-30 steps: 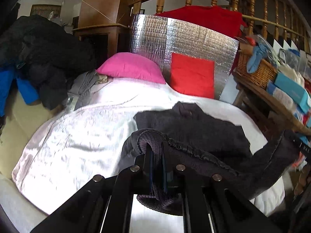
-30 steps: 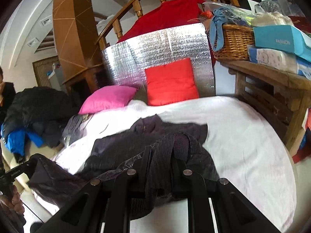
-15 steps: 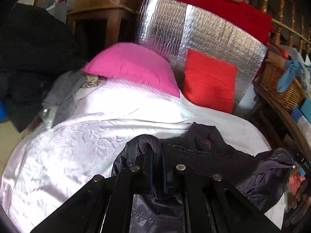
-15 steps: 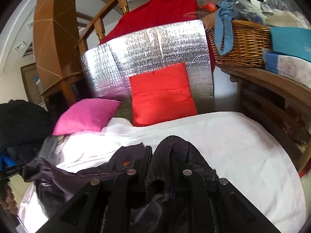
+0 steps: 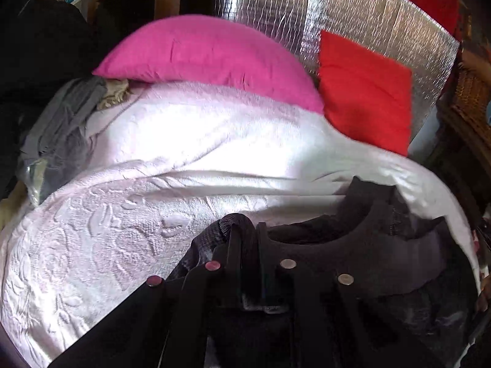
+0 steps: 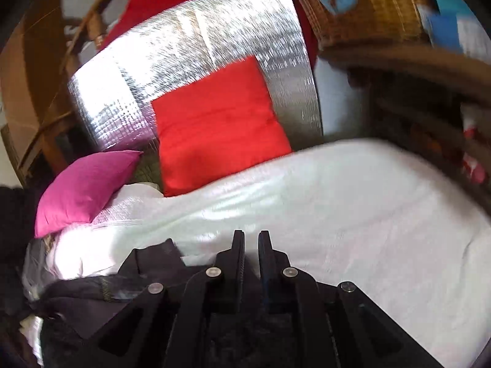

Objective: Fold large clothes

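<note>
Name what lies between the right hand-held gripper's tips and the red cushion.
In the right wrist view, only bare white bedcover stretches from the right hand-held gripper to the red cushion. The dark garment lies to the left.

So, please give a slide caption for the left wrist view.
Left gripper clamps dark jacket hem over white bedspread.

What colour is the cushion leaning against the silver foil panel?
Red. The cushion leans on the foil panel, shown best in the right wrist view.
</note>
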`<action>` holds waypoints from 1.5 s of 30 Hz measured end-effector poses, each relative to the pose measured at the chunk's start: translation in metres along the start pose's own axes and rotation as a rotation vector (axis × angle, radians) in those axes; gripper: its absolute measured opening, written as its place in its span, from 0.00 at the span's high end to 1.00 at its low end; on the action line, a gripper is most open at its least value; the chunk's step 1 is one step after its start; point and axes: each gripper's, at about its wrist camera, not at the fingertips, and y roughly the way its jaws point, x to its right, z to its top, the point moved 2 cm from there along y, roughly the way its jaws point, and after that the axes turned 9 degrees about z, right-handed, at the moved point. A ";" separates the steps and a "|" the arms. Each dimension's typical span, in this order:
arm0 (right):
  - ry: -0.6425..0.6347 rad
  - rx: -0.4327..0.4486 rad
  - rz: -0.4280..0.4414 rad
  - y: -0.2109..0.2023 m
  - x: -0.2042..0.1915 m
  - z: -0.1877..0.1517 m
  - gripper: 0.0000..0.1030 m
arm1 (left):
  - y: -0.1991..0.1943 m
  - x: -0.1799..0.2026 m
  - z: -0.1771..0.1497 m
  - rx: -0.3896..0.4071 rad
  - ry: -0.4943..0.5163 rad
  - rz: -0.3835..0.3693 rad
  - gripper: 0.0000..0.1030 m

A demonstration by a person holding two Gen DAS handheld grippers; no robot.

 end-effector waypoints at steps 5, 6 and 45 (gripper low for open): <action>0.171 -0.108 0.083 0.006 0.036 -0.011 0.75 | 0.008 -0.008 -0.003 -0.045 -0.016 -0.087 0.77; 0.165 -0.123 0.098 0.002 0.037 -0.012 0.66 | 0.001 -0.012 -0.003 -0.033 -0.024 -0.098 0.60; 0.061 -0.065 0.082 -0.113 -0.006 -0.061 0.25 | -0.166 -0.002 -0.084 0.283 0.069 0.278 0.14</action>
